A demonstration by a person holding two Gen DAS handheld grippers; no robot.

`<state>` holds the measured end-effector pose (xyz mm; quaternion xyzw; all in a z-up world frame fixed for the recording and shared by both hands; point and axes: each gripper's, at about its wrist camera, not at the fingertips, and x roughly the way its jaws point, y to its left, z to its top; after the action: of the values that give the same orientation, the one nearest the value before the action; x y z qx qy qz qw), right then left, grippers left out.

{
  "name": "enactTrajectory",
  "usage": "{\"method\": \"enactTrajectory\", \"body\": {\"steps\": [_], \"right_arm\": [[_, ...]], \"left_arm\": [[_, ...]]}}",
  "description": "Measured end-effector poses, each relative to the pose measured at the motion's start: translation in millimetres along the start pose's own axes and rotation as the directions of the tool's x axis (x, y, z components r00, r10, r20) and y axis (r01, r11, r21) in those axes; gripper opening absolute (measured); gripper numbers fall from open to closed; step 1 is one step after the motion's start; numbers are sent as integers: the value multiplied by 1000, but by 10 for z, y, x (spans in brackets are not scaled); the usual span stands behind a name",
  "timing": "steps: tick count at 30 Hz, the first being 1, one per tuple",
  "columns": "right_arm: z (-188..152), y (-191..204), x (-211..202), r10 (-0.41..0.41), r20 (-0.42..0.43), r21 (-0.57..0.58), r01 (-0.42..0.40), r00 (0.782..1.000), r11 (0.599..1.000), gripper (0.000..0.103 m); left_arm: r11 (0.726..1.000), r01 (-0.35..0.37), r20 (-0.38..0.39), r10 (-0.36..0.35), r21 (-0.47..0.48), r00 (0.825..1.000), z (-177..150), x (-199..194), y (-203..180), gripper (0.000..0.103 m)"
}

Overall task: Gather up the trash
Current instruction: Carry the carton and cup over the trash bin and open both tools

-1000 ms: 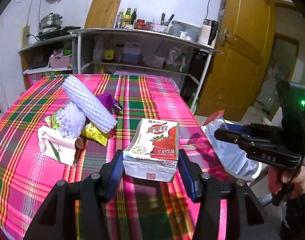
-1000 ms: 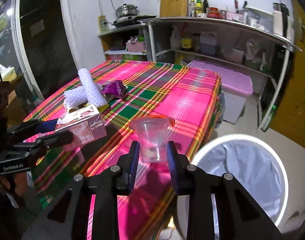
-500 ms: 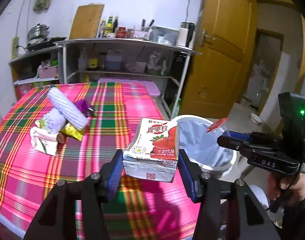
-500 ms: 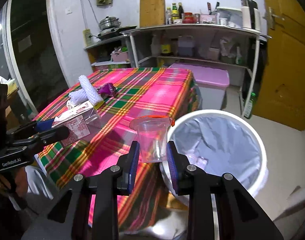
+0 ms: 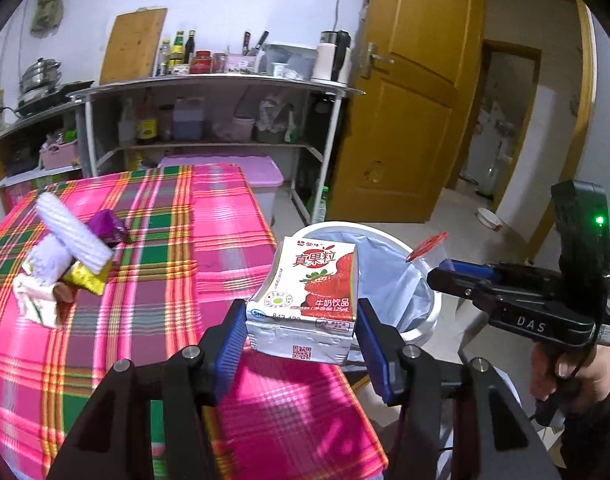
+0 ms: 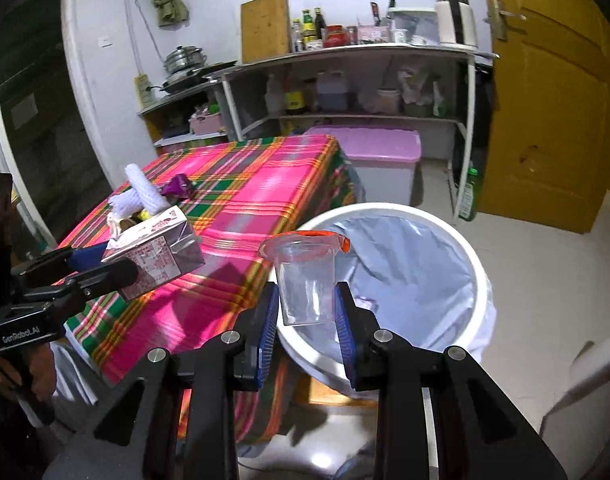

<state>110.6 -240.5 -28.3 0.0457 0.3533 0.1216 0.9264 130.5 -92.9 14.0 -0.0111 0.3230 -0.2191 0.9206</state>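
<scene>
Strawberry milk carton and clear cup, each upright between tool pads, beside lined bin.

This is a kitchen in a home. At the far wall stands a metal shelf rack with bottles of sauce, jars and a kettle on top. A big wooden cutting board leans on the wall there. To the far left a steel pot sits on a stove. A pink storage box sits on the floor under the rack. Near us is a table with a bright pink checked cloth. A white trash bin with a bag in it stands on the floor just beside the table, on the right. A yellow wooden door is on the right.
</scene>
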Motion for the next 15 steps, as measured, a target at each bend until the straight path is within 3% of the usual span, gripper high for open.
{"method": "enactTrajectory", "body": {"steps": [15], "right_arm": [[-142,-381,335,-44,-86,85,51,995,995,29]], "left_arm": [[998,58,-85,-54,35,995,143,710,-195,54]]}}
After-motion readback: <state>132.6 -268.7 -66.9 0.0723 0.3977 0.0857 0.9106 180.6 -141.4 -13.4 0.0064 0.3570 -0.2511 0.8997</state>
